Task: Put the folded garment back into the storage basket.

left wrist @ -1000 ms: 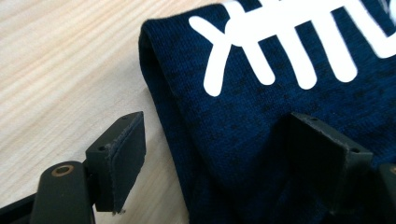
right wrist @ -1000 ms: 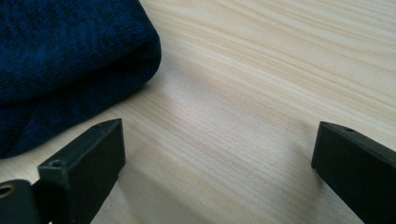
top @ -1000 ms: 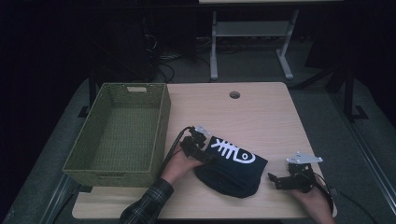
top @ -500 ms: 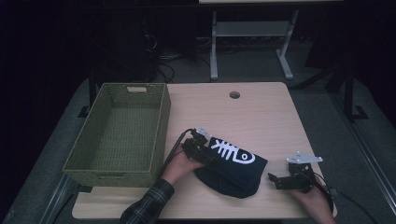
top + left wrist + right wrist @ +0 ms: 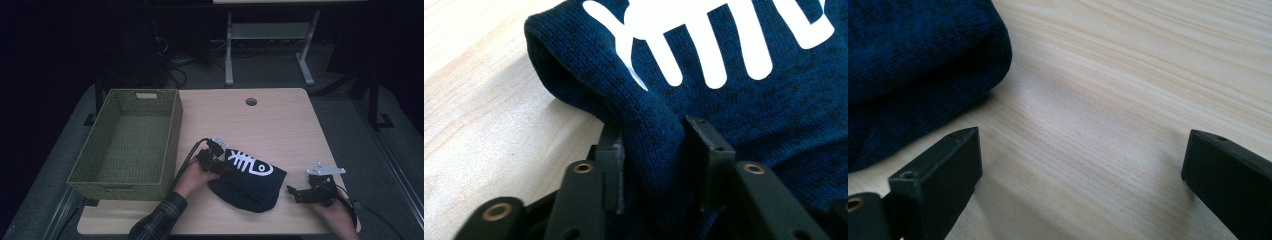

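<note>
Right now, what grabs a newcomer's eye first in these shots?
The dark blue knit garment with a white fish-skeleton print lies folded near the front of the wooden table. The left tool has just been closing and pinches a fold at its edge, while the right tool waits open beside it. An empty green woven basket sits at the table's left side.

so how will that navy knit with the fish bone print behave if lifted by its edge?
Likely floppy: the navy knit lies folded in soft rolls, so the rest should drape and unfold. The left gripper has been closing on a bunched fold, so it compresses easily. Probably grippy, not slippery.
</note>
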`<state>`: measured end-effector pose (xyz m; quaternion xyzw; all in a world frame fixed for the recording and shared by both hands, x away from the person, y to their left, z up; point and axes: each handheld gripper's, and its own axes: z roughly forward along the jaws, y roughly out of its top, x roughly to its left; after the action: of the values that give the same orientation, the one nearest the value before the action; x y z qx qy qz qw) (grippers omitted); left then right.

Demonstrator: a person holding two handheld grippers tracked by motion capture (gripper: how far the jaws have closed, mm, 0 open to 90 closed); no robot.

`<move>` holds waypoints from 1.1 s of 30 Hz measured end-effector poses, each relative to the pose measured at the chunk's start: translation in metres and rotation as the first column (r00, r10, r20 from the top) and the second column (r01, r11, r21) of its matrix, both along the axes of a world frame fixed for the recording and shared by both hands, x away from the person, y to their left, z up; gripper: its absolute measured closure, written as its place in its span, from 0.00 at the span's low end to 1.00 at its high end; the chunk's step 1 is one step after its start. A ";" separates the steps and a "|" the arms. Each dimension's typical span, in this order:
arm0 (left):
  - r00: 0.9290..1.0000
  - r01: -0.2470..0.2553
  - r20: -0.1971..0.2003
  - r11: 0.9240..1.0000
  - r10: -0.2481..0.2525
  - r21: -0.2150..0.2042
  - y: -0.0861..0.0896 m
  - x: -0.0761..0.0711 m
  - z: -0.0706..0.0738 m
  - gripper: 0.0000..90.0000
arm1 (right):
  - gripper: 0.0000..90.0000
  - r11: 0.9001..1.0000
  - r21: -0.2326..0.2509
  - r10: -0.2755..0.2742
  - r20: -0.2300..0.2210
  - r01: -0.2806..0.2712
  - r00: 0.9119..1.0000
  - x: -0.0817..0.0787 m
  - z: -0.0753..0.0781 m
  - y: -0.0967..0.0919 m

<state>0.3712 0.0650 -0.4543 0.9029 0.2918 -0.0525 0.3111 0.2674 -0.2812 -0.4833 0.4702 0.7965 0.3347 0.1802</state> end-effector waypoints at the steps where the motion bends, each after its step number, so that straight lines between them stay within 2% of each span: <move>1: 1.000 0.000 -0.001 1.000 0.000 0.003 0.000 0.000 0.000 0.73 | 0.03 1.000 0.000 0.000 0.001 0.000 1.000 0.000 0.000 0.000; 6: 1.000 0.015 -0.004 1.000 -0.015 0.017 -0.002 0.001 0.002 0.78 | 0.03 1.000 0.000 0.001 0.001 -0.001 1.000 0.000 0.000 0.000; 12: 1.000 -0.007 -0.026 1.000 0.007 0.000 -0.002 0.002 0.006 0.80 | 0.03 1.000 0.001 -0.002 -0.001 0.002 1.000 0.000 0.000 0.000; 17: 1.000 -0.009 -0.029 1.000 0.009 0.012 -0.003 0.001 0.014 0.81 | 0.03 1.000 0.004 -0.003 -0.003 0.003 1.000 0.000 0.000 0.001; 19: 0.999 -0.003 -0.034 1.000 0.004 0.023 -0.004 0.001 0.020 0.81 | 0.03 1.000 0.004 -0.003 -0.003 0.004 1.000 0.000 0.000 0.001; 24: 0.999 0.002 -0.043 1.000 -0.001 0.017 -0.005 0.001 0.039 0.81 | 0.03 1.000 0.004 -0.003 -0.002 0.003 1.000 0.000 0.000 0.001; 27: 0.999 0.006 -0.034 1.000 -0.005 0.025 -0.007 -0.001 0.050 0.81 | 0.03 1.000 0.005 -0.004 -0.003 0.004 1.000 0.000 0.000 0.001; 29: 1.000 0.011 -0.015 0.999 -0.010 0.037 -0.007 -0.002 0.057 0.81 | 0.03 1.000 0.005 -0.004 -0.003 0.004 1.000 0.000 0.000 0.001; 33: 1.000 0.017 -0.017 0.999 -0.017 0.030 -0.006 -0.003 0.071 0.81 | 0.03 1.000 0.005 -0.003 -0.003 0.003 1.000 0.000 0.000 0.001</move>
<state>0.3686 0.0594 -0.3833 0.9094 0.2875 -0.0584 0.2947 0.2674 -0.2806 -0.4833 0.4724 0.7951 0.3357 0.1786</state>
